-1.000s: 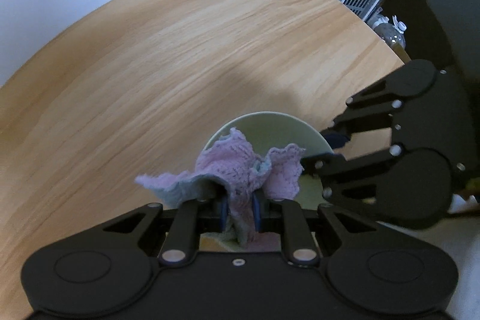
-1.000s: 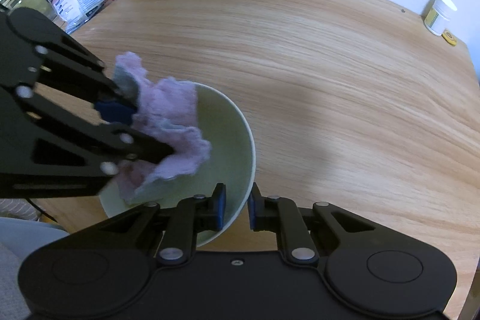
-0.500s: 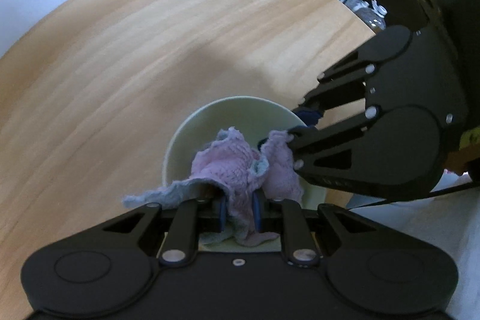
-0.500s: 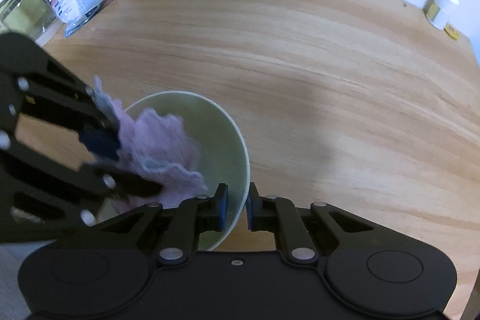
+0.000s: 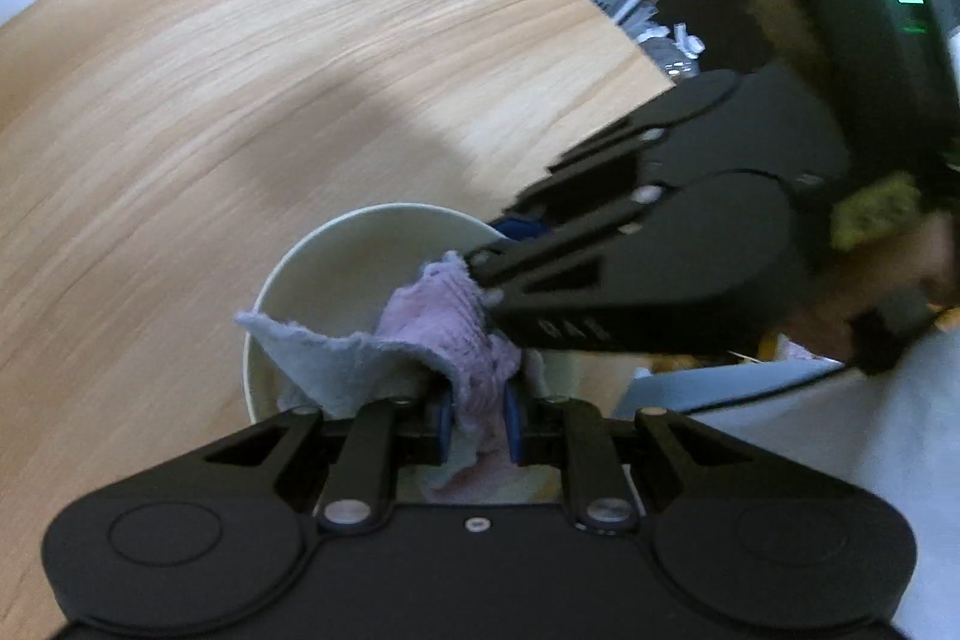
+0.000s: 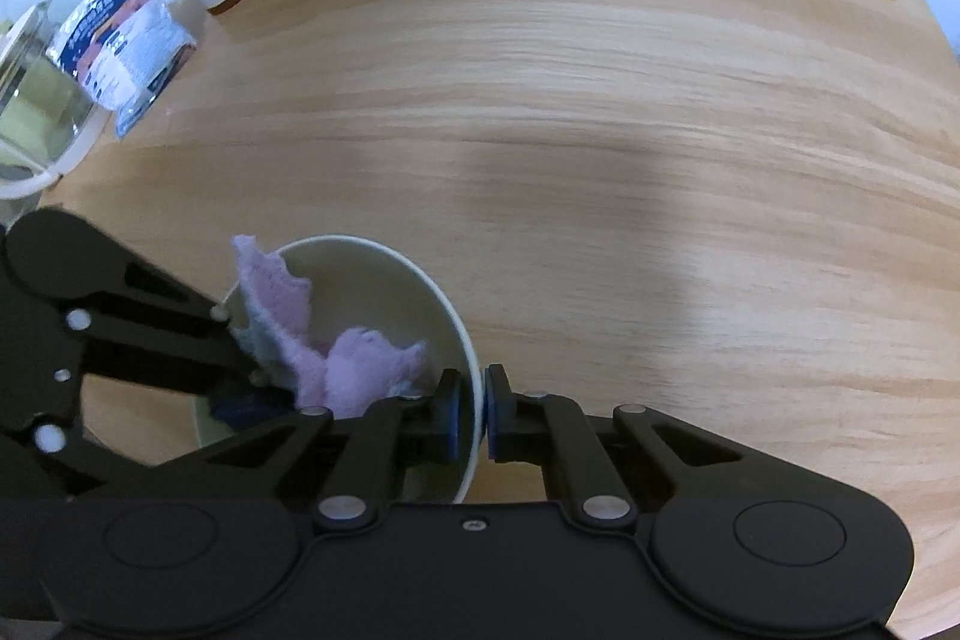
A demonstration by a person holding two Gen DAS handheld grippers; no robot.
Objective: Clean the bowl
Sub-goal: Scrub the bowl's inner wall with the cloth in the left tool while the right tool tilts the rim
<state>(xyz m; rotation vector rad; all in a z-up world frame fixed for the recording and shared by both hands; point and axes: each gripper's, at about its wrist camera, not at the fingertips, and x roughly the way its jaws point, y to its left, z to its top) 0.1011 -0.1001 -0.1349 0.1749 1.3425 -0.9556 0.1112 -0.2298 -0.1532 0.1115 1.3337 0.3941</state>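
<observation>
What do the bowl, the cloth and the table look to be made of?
Bowl: pale green, smooth and matte with a thin even rim; ceramic or plastic, hard to tell. Cloth: soft fabric, lilac on one face and grey-blue on the other, with a nubby knitted texture and frayed wavy edges, possibly microfibre. Table: light wood grain with a flat satin surface; real wood or laminate, can't say which.

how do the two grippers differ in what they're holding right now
The left gripper is shut on the soft pink cloth, bunched between its jaws; the right gripper is shut on the hard rim of the pale bowl, its jaws having just closed further. The left reaches inside the bowl; the right straddles its wall. Both are black with blue pads.
</observation>
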